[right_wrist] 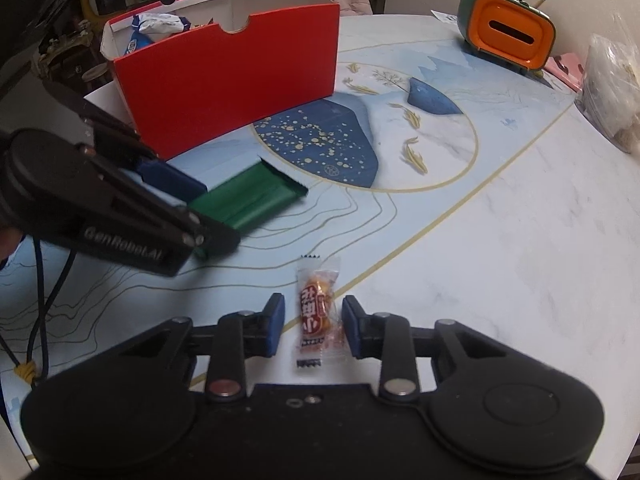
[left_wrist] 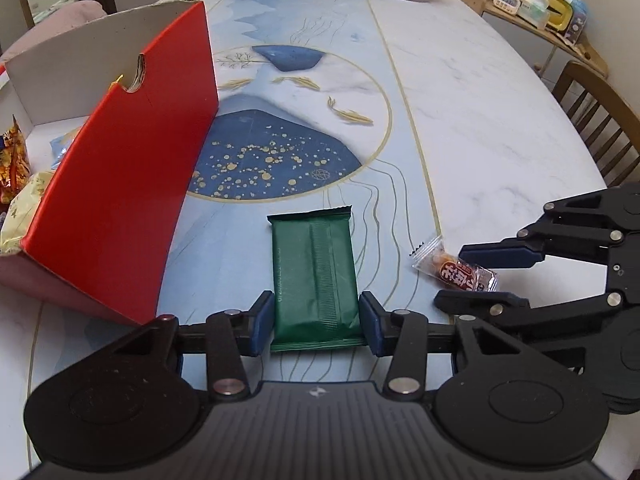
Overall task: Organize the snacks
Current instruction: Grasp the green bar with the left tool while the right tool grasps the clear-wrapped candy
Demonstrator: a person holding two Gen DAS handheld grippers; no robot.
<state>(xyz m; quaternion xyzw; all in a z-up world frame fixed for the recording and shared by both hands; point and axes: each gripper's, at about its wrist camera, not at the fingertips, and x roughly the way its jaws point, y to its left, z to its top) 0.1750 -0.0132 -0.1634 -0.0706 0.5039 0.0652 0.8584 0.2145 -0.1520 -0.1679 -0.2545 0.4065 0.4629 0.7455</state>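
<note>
Left hand-held gripper (left_wrist: 316, 322): blue pads (left_wrist: 262, 322) closed against both long edges of green snack packet (left_wrist: 314, 272), near end held, packet flat on table (left_wrist: 480, 120). Long axis straight ahead along fingers, away from camera. Right hand-held gripper (right_wrist: 313, 326): narrow, straddling small clear-wrapped candy (right_wrist: 318, 312), wrapper edges at the pads; firm contact not confirmed. Candy long axis likewise in line with fingers. Red cardboard box (left_wrist: 120, 184) open-topped, already holding snacks, just left of green packet and nearer left hand. Judged next move: lift, carry leftward over box wall. Risk: thin candy wrapper slipping from pads.
</note>
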